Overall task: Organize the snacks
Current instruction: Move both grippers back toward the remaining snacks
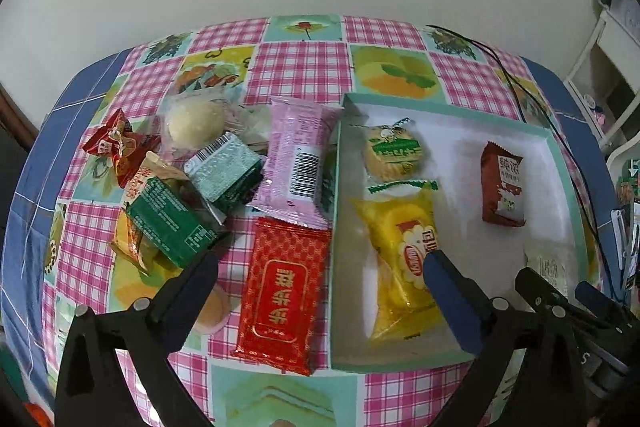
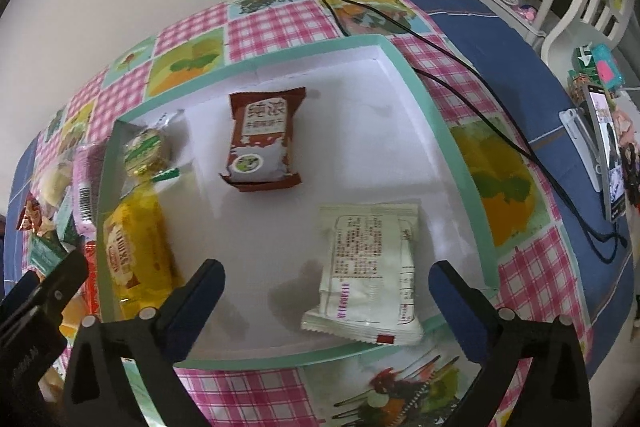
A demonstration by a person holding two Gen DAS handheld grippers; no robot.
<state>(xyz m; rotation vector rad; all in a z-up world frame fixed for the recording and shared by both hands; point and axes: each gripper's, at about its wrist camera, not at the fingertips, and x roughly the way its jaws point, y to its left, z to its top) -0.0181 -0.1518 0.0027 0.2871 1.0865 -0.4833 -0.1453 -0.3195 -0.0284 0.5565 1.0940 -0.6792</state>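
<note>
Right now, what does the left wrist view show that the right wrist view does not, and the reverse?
Only the left wrist view shows the large red flat packet and dark green wrapped snack clearly, outside the box. Only the right wrist view shows the white printed packet whole, and an upright phone. Both show the mint-edged white box, the yellow biscuit packet and brown milk-snack packet in it.

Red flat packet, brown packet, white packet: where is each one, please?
red flat packet (image 1: 282, 297), left wrist view, label centre.
brown packet (image 2: 262, 139), right wrist view, front middle.
white packet (image 2: 370, 267), right wrist view, printed back.
</note>
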